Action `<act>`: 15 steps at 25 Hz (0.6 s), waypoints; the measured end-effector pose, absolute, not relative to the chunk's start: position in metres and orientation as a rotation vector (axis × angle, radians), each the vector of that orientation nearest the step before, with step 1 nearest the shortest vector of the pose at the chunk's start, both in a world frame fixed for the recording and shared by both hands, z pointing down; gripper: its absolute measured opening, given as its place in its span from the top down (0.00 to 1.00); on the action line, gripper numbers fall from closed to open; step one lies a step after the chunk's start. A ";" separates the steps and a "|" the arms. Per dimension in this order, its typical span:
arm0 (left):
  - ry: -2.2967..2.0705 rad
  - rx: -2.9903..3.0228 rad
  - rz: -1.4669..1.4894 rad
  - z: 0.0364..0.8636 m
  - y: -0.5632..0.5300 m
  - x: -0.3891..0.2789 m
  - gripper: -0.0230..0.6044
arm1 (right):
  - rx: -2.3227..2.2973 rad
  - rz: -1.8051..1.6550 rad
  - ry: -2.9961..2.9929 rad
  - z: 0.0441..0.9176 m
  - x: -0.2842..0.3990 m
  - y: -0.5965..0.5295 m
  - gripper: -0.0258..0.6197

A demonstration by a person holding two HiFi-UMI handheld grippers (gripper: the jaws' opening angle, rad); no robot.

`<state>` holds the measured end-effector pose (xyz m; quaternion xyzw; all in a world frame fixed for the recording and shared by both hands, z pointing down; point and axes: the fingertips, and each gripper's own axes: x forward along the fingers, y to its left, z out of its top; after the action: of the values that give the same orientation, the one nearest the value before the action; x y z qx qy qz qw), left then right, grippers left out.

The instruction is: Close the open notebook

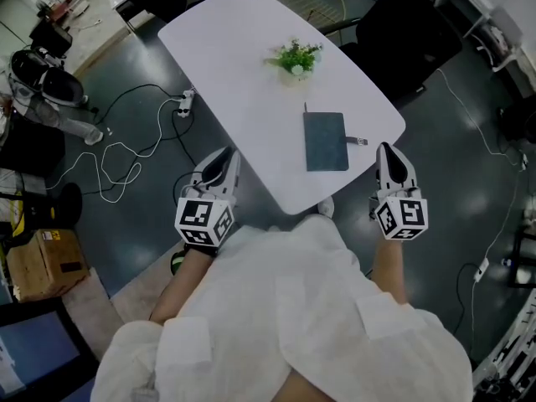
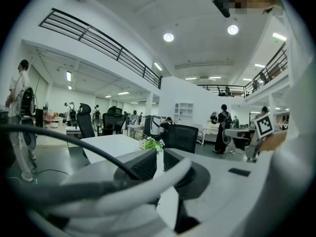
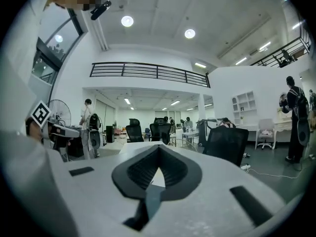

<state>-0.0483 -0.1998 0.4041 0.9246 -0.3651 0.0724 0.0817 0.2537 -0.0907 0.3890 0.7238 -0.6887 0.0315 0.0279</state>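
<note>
Notebook (image 1: 326, 141), dark-covered and closed, is shown lying flat on the white table (image 1: 234, 65) near its right edge, with a short strap (image 1: 356, 141) projecting from its right side. A small pot (image 1: 296, 72) holding a green plant (image 1: 294, 55) is set farther up the table, well apart from the notebook. Square black-and-white markers are carried on the cube (image 1: 203, 220) of the left gripper (image 1: 222, 159), and on that of the right gripper (image 1: 389, 153). A cardboard box (image 1: 38, 262) on the floor bears a label too small to be read. Both grippers are held off the table's near end. The left jaws are seen slightly apart with nothing between them. The right jaws are pressed together, empty.
</note>
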 end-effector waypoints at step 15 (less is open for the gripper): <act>-1.107 2.739 0.219 0.410 -0.200 -0.054 0.90 | 2.132 0.126 -2.122 0.406 0.245 -0.103 0.96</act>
<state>-0.0537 -0.1999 0.4096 0.9209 -0.3722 0.0736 0.0894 0.2446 -0.1034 0.4057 0.7065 -0.7034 0.0418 0.0654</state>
